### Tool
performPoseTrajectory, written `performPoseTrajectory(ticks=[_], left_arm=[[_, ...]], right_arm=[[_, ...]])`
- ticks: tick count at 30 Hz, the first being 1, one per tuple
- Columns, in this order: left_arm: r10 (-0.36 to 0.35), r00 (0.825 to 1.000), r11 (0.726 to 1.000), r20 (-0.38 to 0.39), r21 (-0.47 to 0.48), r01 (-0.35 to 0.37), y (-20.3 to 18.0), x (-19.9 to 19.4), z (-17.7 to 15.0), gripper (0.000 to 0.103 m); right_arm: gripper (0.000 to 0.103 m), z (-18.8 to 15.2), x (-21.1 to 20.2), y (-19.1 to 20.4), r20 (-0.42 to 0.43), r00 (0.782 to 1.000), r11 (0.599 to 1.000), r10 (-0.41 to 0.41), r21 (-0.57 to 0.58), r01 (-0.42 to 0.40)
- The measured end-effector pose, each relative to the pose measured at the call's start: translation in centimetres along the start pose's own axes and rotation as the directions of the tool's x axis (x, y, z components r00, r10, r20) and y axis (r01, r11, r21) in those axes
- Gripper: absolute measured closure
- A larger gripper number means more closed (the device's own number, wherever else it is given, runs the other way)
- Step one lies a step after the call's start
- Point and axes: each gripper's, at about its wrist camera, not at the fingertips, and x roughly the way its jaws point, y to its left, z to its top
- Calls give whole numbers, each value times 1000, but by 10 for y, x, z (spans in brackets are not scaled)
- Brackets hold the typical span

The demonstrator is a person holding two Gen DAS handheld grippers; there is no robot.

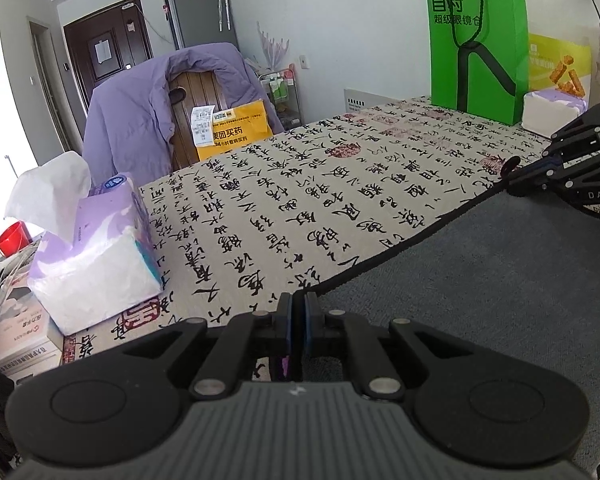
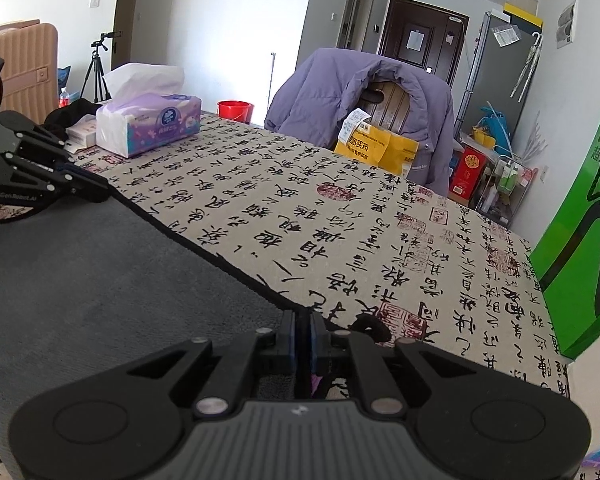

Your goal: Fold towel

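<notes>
i have the towel (image 1: pixel 480 280) pinched at both ends of one hem — left gripper (image 1: pixel 299 322) closed on its corner, right gripper (image 2: pixel 302 338) closed on the other. the hem runs straight between them, cloth spread behind, so i judge both must travel together.

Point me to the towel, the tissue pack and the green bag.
towel (image 1: pixel 480 280), left wrist view, flat grey middle.
tissue pack (image 1: pixel 96 264), left wrist view, front face.
green bag (image 1: pixel 476 44), left wrist view, front panel.

Matt grey nubby cloth towel (image 1: pixel 480 280), printed woven tablecloth (image 1: pixel 300 200), glossy green paper bag (image 1: pixel 476 44), matt black plastic left gripper (image 1: pixel 299 320)
</notes>
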Motion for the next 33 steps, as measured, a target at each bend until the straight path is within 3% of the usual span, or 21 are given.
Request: performPoseTrajectory(ticks=[3, 5, 7, 10, 12, 13, 14, 15, 33], left_arm=[[-2, 1000, 1000, 3, -20, 2, 3, 0, -1, 91], [3, 1000, 999, 5, -41, -3, 7, -1, 0, 82], [5, 1000, 999, 19, -54, -4, 9, -4, -1, 56], [15, 999, 998, 46, -61, -12, 11, -10, 0, 31], [16, 998, 998, 65, -57, -12, 10, -14, 0, 19], [16, 997, 998, 72, -54, -13, 9, -15, 1, 13], [16, 997, 999, 80, -52, -11, 9, -17, 1, 7], [16, 996, 999, 85, -51, -12, 8, -17, 1, 0], [25, 994, 998, 106, -55, -19, 7, -23, 3, 0]], right_arm=[[94, 0, 0, 0, 4, 1000, 1000, -1, 2, 1], [89, 0, -1, -1, 7, 1000, 1000, -10, 7, 10], [80, 0, -2, -1, 8, 1000, 1000, -21, 9, 21], [51, 0, -5, -3, 15, 999, 999, -30, 20, 29], [28, 1, -7, -4, 24, 999, 999, -27, 31, 27], [8, 1, -8, -5, 27, 999, 999, -24, 34, 23], [0, 1, -8, -5, 29, 999, 999, -16, 37, 15], [0, 1, -10, -5, 35, 999, 999, -7, 41, 6], [0, 2, -14, -5, 43, 999, 998, 2, 55, -5]])
